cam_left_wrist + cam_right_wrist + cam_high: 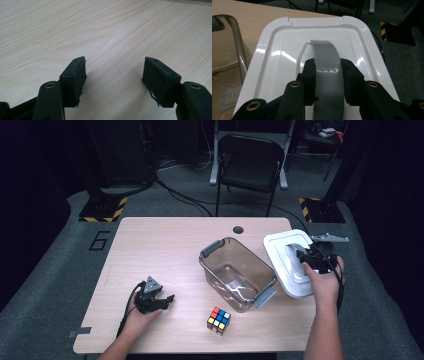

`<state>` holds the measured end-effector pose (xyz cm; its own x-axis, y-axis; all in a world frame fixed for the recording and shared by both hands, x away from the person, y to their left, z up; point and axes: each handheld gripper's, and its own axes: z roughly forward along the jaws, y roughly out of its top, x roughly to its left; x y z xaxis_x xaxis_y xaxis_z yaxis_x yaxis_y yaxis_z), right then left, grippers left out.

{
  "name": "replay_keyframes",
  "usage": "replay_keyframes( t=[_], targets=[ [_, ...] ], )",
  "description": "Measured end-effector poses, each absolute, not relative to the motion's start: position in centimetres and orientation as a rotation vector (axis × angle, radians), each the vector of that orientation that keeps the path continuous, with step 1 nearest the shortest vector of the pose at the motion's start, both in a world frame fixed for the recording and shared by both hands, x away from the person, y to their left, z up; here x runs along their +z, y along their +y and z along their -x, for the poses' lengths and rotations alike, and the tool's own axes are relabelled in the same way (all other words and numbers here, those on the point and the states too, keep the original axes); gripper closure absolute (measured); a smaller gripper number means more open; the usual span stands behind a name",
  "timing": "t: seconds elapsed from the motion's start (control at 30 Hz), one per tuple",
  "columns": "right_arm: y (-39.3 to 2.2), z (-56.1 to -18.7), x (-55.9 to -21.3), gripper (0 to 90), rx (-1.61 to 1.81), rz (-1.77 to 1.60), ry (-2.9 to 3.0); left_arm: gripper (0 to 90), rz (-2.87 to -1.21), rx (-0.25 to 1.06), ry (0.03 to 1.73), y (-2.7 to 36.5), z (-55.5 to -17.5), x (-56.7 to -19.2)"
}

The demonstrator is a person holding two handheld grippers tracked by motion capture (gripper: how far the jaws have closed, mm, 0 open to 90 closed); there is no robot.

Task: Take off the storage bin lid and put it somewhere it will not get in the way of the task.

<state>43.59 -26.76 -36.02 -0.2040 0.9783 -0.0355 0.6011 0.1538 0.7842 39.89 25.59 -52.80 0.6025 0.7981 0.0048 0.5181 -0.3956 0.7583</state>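
I see the white lid (290,262) just right of the clear bin (236,272), my right claw (327,80) pinching its grey handle (327,65). Left of the bin, my left claw (113,77) rests spread on the tabletop (165,245); the cube (219,320) sits before the bin.

Wooden table (165,245) carries a clear bin (237,273) (lidless) and cube (219,320).

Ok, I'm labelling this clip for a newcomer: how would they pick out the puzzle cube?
Start at the wooden table and find the clear plastic bin near its middle. The Rubik's cube sits alone just in front of it, toward the person's edge. It is the one small, multicoloured thing on the table.
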Motion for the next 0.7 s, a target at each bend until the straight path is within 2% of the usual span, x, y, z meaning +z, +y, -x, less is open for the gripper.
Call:
replay_keyframes(
  t=[0.7],
  targets=[
    [-27.5, -44.7, -38.2, 67.1, 0.817, -1.553, 1.878, 35.3, -2.086, 0.479, 1.038, 25.6, -39.9, -52.8]
  ],
)
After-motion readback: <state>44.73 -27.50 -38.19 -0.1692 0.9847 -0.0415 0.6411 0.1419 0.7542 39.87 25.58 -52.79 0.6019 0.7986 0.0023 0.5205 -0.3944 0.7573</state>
